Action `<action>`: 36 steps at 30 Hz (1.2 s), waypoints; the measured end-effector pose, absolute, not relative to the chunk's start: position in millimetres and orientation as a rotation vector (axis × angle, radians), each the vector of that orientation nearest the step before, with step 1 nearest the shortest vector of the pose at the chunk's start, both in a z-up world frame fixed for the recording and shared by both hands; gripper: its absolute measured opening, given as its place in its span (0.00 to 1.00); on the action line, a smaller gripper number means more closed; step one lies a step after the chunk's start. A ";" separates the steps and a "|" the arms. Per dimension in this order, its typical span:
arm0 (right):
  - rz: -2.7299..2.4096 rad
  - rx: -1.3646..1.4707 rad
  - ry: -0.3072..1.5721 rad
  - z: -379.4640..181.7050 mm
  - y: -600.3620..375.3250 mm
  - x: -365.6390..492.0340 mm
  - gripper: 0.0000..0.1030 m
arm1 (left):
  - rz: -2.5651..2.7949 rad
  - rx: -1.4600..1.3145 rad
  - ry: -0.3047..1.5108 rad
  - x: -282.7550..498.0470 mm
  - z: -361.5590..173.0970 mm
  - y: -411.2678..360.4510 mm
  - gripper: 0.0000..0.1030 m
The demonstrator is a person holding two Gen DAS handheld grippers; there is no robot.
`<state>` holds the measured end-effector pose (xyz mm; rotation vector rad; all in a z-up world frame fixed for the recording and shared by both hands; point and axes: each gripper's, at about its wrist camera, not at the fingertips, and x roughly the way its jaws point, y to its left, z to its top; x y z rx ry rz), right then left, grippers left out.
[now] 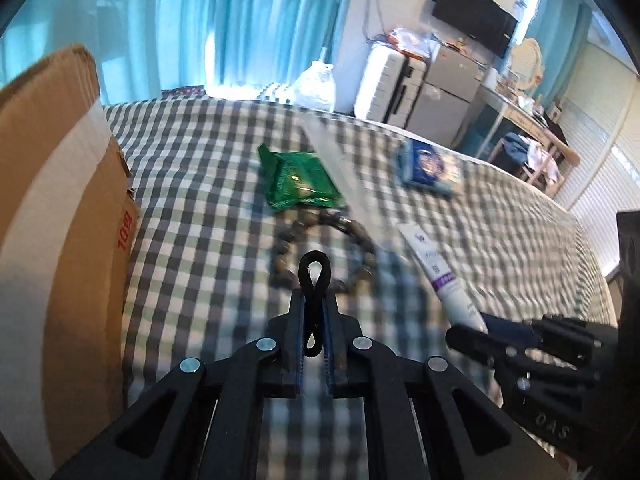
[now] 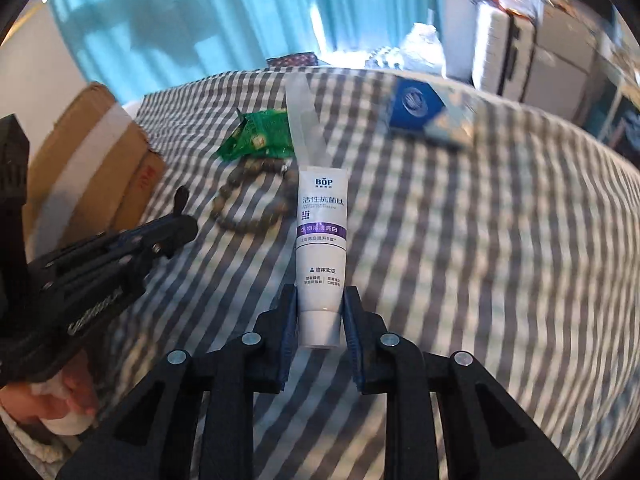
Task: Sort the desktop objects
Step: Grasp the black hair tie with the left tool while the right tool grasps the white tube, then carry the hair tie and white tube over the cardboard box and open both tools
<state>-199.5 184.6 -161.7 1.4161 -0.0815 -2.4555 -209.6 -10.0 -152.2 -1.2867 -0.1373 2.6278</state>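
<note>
Left gripper (image 1: pixel 314 304): jaws nearly closed on a black hair tie (image 1: pixel 315 280), whose loop sticks out past the fingertips; it is held above the checked cloth (image 1: pixel 192 184).
Right gripper (image 2: pixel 320 312): jaws partly open, closed only as far as the cap end of a white tube (image 2: pixel 322 248), which is pinched between the pads; the tube points forward, away from the camera, clear of the cloth as far as the view shows.
Box (image 1: pixel 60 216): a cardboard box stands at the left edge of the cloth, just beside the left gripper; its inside is not visible, so what it already holds cannot be told.
Left on the cloth: a green packet (image 1: pixel 298 178), a bead bracelet (image 1: pixel 324 252) just in front of it, a clear plastic strip (image 1: pixel 340 164) lying beside the packet, and a blue packet (image 1: pixel 430 168) well apart to the right.
Progress: judged early to middle. Two items are in hand and not yet put down; four lie unsorted.
Remaining: place the hair tie and tube, probably in the box, though the pictures do not show where they belong; then collect the other four.
Risk: the hair tie is thin and limp and could slip; the tube is gripped only at its cap end and could tilt.
</note>
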 end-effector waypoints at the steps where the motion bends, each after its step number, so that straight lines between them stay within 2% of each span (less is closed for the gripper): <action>1: -2.454 1.418 -0.115 -155.5 187.1 -188.9 0.22 | 2.620 -1.284 -0.136 -203.9 -147.5 -8.3 0.08; 8: -2.545 1.281 -0.207 -79.8 193.3 -136.2 0.22 | 2.571 -1.283 -0.084 -164.8 -93.4 3.8 0.08; 13: -2.619 1.117 -0.200 -17.6 182.9 -101.6 0.22 | 2.616 -1.103 -0.112 -128.7 -29.4 -12.5 0.08; 24: -2.579 0.864 -0.110 67.2 99.2 -55.4 0.22 | 2.773 -0.931 -0.168 -106.9 84.1 -110.1 0.08; 29: -2.486 0.847 -0.089 74.8 44.1 -65.1 0.22 | 2.858 -0.949 -0.172 -116.1 90.3 -159.2 0.08; 36: -2.339 0.964 -0.083 39.4 -23.7 -111.6 0.22 | 2.893 -1.118 -0.208 -151.5 50.1 -218.8 0.08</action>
